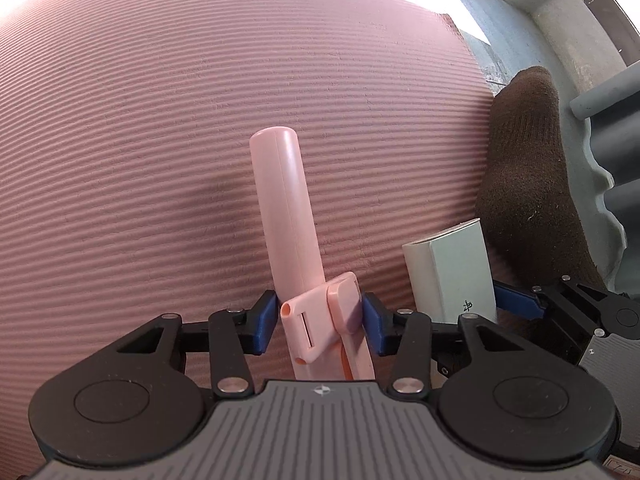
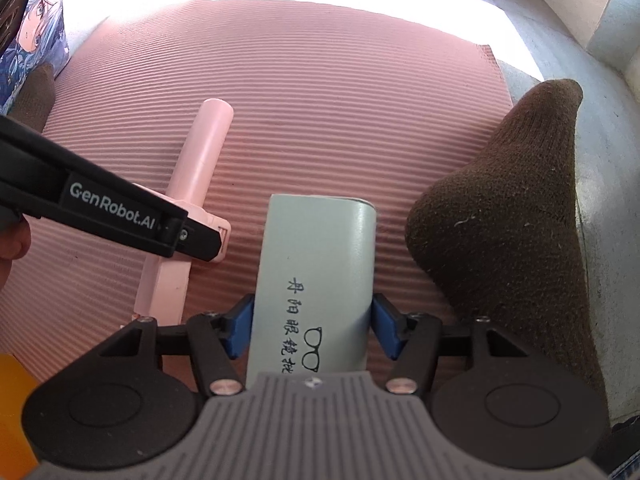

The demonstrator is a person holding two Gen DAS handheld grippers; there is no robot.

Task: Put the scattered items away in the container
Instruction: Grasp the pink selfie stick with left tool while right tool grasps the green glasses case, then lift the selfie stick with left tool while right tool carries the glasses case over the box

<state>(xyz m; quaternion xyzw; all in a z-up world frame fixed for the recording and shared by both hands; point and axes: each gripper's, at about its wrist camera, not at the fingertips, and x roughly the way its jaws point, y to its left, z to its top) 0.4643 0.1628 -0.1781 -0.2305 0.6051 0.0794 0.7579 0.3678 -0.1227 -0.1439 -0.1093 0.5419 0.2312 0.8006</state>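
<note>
Left gripper point(image 1: 320, 320): its blue pads are pressing both sides of the pink folding tool point(image 1: 296, 236), near its hinge; the long handle is pointing away over the ribbed pink mat point(image 1: 140, 140).
Right gripper point(image 2: 312, 328): its pads are sitting at each side of the pale green glasses case point(image 2: 316, 272); whether they are squeezing it or only touching, I cannot tell.
Container: not showing clearly in either view; an orange edge point(image 2: 12, 400) at the right view's lower left may be part of it.
Risk: the tool is being gripped near one end, so the long handle could be swinging or pivoting during a lift. The smooth case may be slipping if the pads are only resting on it.
Crowding: both grippers are working just beside each other and could be colliding.
Left view only: the tool's hinge and slot.
Right view only: the case's printed lettering, an illustrated box point(image 2: 36, 20), and more of the brown sock point(image 2: 508, 208) beside the case.
</note>
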